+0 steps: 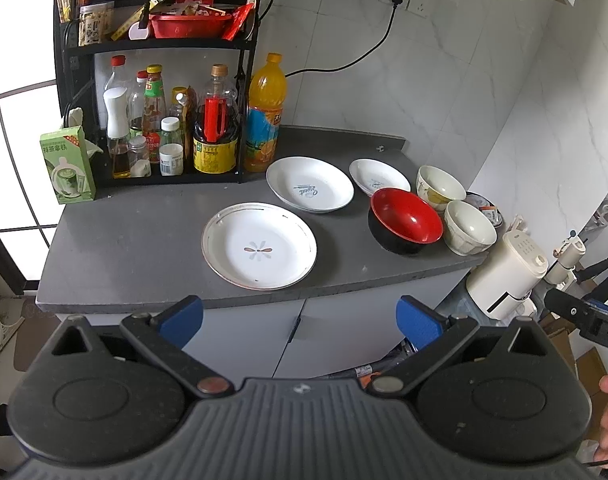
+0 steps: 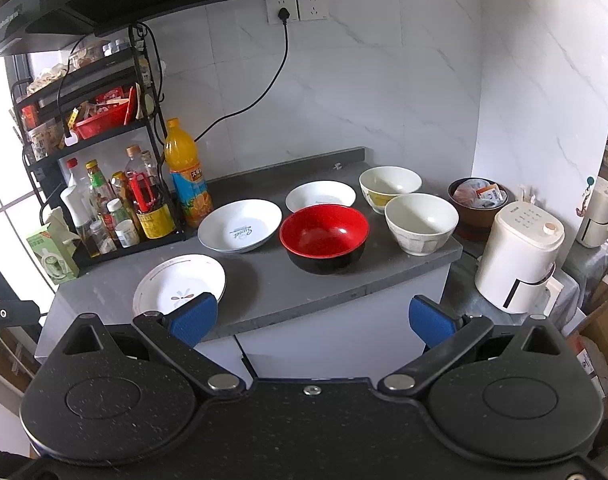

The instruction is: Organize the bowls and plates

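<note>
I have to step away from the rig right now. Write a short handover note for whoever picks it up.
Left gripper: open, empty, held short of the grey stone counter.
Right gripper: open, empty, also short of the counter.
On the counter, all separate: white plate with flower motif nearest the front, white plate with blue script, smaller white plate behind the red-and-black bowl, two cream ceramic bowls at the right end.
Done: nothing stacked.
Left: stack the plates, nest the bowls.
</note>
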`<state>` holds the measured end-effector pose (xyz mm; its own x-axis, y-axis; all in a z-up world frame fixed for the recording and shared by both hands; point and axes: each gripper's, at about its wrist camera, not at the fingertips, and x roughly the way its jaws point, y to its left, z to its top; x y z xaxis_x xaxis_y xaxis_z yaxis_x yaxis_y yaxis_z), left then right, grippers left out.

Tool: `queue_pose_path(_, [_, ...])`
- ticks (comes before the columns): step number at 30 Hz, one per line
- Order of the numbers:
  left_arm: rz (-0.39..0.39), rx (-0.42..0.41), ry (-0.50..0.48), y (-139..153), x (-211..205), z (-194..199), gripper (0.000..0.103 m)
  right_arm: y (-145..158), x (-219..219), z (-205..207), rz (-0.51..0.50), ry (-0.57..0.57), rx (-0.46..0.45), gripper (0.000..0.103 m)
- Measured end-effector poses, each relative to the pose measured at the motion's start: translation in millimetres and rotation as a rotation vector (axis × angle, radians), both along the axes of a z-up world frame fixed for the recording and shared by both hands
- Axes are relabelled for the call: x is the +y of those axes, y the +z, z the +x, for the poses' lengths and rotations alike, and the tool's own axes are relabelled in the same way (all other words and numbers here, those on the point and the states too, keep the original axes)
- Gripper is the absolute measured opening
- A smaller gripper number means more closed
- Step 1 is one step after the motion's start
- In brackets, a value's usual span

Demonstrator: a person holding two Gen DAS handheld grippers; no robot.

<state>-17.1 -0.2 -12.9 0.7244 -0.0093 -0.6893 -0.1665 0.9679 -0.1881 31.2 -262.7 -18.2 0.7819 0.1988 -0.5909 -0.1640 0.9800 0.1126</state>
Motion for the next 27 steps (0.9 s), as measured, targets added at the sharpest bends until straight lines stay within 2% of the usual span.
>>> queue_pose_path(27, [-0.005, 0.016, -0.024, -1.0, -8.6, 16.6, 0.102, 2.5, -4.6, 12.7, 0.002, -0.026, 0.004, 0.103])
